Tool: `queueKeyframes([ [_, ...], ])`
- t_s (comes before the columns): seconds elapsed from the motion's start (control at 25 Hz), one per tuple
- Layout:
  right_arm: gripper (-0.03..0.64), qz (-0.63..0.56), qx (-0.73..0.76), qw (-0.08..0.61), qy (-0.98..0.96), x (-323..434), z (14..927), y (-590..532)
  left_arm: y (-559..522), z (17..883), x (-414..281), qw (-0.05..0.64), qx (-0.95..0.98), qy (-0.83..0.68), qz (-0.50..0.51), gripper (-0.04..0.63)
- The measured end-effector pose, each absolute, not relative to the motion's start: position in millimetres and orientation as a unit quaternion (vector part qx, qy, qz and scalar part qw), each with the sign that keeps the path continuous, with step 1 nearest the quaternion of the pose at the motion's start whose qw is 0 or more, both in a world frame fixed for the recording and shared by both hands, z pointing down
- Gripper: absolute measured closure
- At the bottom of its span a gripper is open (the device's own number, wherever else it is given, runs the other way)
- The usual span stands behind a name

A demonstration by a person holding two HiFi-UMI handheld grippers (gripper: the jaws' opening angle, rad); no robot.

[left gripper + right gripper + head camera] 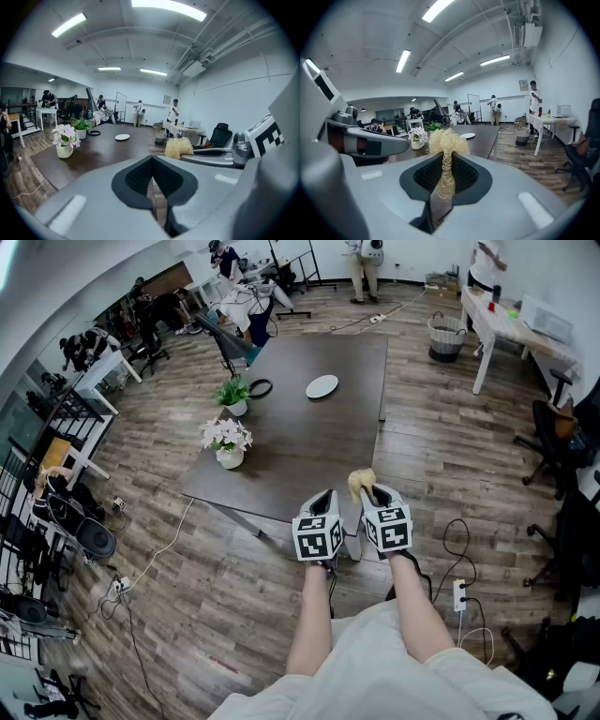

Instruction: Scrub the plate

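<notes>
Scrubber (446, 140) gripped, plate (322, 386) far across the table (309, 460) at 12 o'clock.
The white plate lies near the far edge, well apart from both grippers at the near edge. Toward 10 o'clock a white pot (230, 458) holds pale flowers (225, 434); beyond it a smaller pot (236, 408) holds a green plant (232, 390). The head view shows only the scrubber's tuft; the right gripper view shows the right gripper (443, 176) pinching its stem. The left gripper (152, 173) is closed, with nothing between its jaws.
</notes>
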State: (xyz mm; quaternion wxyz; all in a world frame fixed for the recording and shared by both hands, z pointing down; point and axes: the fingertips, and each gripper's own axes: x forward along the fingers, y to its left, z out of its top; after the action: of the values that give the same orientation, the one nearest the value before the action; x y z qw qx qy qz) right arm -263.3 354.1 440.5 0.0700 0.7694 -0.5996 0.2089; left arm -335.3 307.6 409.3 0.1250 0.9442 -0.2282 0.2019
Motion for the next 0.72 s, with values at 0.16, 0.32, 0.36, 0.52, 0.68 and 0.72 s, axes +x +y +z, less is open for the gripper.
queueKeyframes([
  [0.16,0.545,0.2,0.774,0.073,-0.597,-240,434,347,300,408,-315,0.122,0.947,-0.228,0.193,0.595],
  [0.32,0.543,0.202,0.772,0.069,-0.599,-230,438,337,292,416,-305,0.121,0.945,-0.231,0.199,0.595],
  [0.36,0.545,0.203,0.771,0.068,-0.6,-226,439,334,289,417,-302,0.12,0.944,-0.233,0.201,0.595],
  [0.52,0.543,0.204,0.764,0.066,-0.609,-206,444,318,273,423,-282,0.122,0.94,-0.242,0.206,0.595],
  [0.68,0.541,0.2,0.747,0.053,-0.632,-181,439,299,256,427,-257,0.127,0.935,-0.256,0.211,0.595],
  [0.72,0.541,0.199,0.746,0.052,-0.634,-173,437,295,252,427,-251,0.128,0.933,-0.26,0.212,0.595],
])
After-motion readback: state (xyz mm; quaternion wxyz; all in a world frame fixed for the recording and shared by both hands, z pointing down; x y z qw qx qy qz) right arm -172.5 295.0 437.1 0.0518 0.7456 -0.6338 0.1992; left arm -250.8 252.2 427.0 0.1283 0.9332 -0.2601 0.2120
